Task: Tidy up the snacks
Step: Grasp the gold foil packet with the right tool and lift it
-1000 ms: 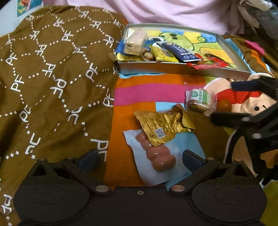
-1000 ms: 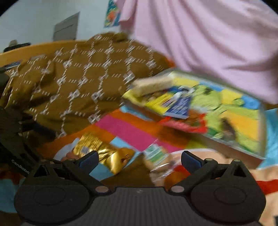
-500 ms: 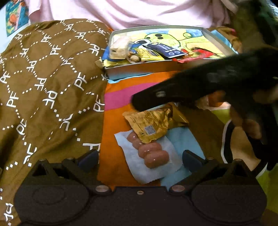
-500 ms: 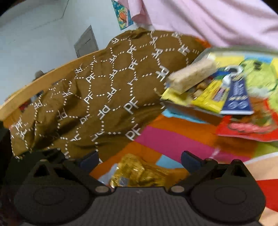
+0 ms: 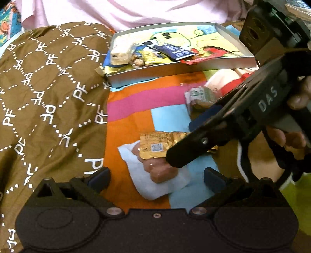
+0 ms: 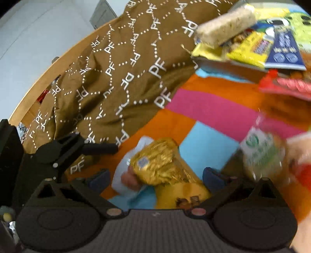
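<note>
A gold foil snack packet [image 5: 157,143] lies on a white-wrapped sausage pack [image 5: 155,175] on the colourful blanket. My right gripper [image 6: 155,178] is open, its fingers on either side of the gold packet [image 6: 163,165]; it reaches in from the right in the left wrist view [image 5: 184,140]. My left gripper [image 5: 156,178] is open just short of the sausage pack. A green-labelled clear snack pack [image 5: 202,97] lies further back. A metal tray [image 5: 175,72] with a cartoon bottom holds several snacks.
A brown patterned quilt [image 5: 48,97] is bunched up on the left beside the snacks. Pink fabric [image 5: 136,11] lies behind the tray. A wooden bed rail [image 6: 58,64] and a grey wall show in the right wrist view.
My right gripper has swung left and down from the green-labelled pack to straddle the gold packet. My left gripper has drawn slightly closer to the sausage pack.
</note>
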The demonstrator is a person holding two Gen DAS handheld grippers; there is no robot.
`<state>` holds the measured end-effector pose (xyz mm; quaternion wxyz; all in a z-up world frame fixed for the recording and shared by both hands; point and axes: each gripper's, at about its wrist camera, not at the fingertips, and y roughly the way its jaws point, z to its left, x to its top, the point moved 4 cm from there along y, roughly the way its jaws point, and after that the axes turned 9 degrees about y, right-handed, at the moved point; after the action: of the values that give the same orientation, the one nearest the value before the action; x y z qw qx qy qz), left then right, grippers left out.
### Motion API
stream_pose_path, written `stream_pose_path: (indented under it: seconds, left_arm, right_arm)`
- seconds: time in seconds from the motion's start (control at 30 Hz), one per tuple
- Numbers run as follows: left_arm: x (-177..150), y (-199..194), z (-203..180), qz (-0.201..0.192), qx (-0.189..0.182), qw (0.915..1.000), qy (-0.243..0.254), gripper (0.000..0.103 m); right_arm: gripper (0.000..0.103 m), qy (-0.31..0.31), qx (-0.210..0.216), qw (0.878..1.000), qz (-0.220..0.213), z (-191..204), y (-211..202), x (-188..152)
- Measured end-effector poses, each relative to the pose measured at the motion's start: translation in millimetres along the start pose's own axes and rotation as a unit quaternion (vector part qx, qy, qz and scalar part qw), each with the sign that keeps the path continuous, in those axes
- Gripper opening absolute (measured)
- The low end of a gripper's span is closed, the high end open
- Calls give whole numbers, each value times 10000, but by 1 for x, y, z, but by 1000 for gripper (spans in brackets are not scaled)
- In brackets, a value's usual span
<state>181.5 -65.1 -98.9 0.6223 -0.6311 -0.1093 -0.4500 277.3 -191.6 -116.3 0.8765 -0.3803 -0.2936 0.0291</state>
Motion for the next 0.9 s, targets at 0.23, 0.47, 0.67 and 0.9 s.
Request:
stream_pose_path:
  seconds: [0.23, 0.47, 0.67, 0.9]
  left_arm:
    - [-1, -2, -1, 39, -255, 9995, 206, 102]
    - [-6, -11, 9, 43, -781, 9967, 229, 102]
    - [-5, -16, 12, 84, -769, 9968, 188, 102]
    - [-3, -22, 9, 187, -547, 9981, 193, 100]
  right_arm:
    - [102, -269, -488, 9984, -20, -2, -13, -7]
    - [100, -1242, -904, 9881, 79, 6, -3, -18]
    - [76, -1070, -1194, 9868, -220, 0, -9, -18]
    - [67, -800, -1385, 9867, -308, 5, -17, -26]
